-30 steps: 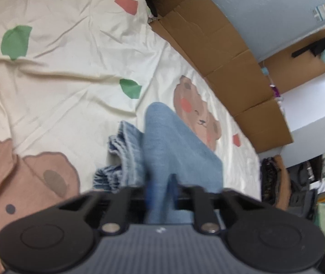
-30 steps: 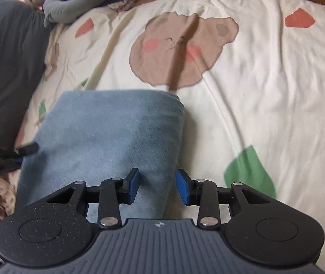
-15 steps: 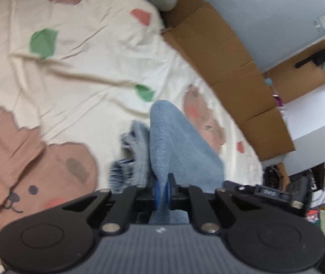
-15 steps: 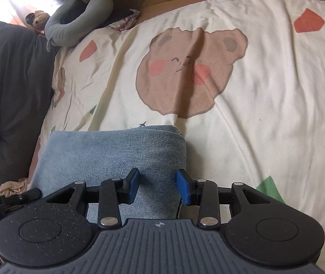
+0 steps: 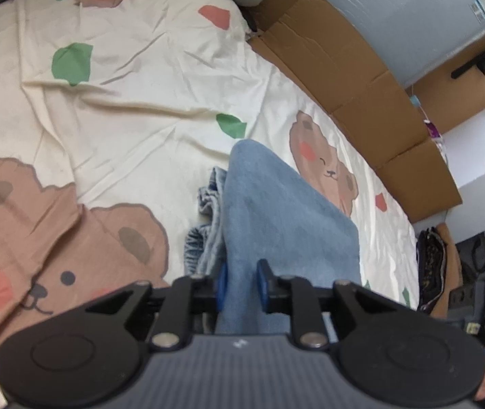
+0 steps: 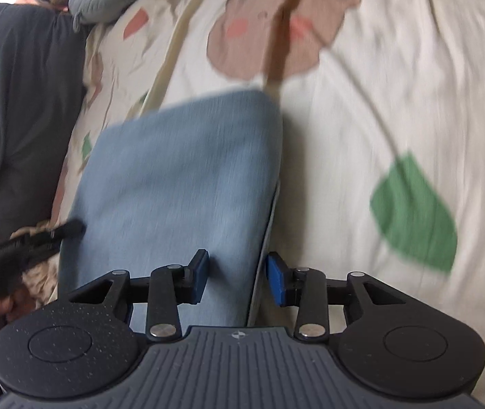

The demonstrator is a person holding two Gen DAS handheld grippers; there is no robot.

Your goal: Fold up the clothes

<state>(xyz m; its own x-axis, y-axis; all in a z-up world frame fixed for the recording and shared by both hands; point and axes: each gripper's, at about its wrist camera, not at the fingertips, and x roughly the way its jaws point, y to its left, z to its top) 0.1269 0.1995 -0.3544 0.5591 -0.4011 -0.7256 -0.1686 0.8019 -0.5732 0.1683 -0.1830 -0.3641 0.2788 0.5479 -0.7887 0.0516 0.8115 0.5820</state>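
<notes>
Folded light-blue denim garment (image 5: 276,218) lying on cream bedsheet printed with brown bears and green leaves (image 5: 133,95); rounded fold edge toward 12 o'clock in both wrist views, gathered waistband layers showing at 9 o'clock of the bundle in the left wrist view. Judged well along: garment already doubled into a compact rectangle, a last smoothing or release apparently remaining; no other clothes to fold visible.

Left gripper (image 5: 240,284): jaws just opened to a narrow gap, a ridge of denim between the blue pads, apparently no longer pinched. Garment extending from the jaws toward 12 and 1 o'clock.

Right gripper (image 6: 237,279): jaws moderately apart and just narrowing, straddling the right-hand edge of the denim; left pad over the cloth, right pad just beside the edge above bare sheet, no squeeze evident. Bulk of the garment at 11 o'clock of these jaws. Picture motion-blurred.

Brown cardboard sheets (image 5: 362,78) along the bed's far side at 1 o'clock in the left view; dark grey cushion (image 6: 20,119) at 9 o'clock in the right view.
</notes>
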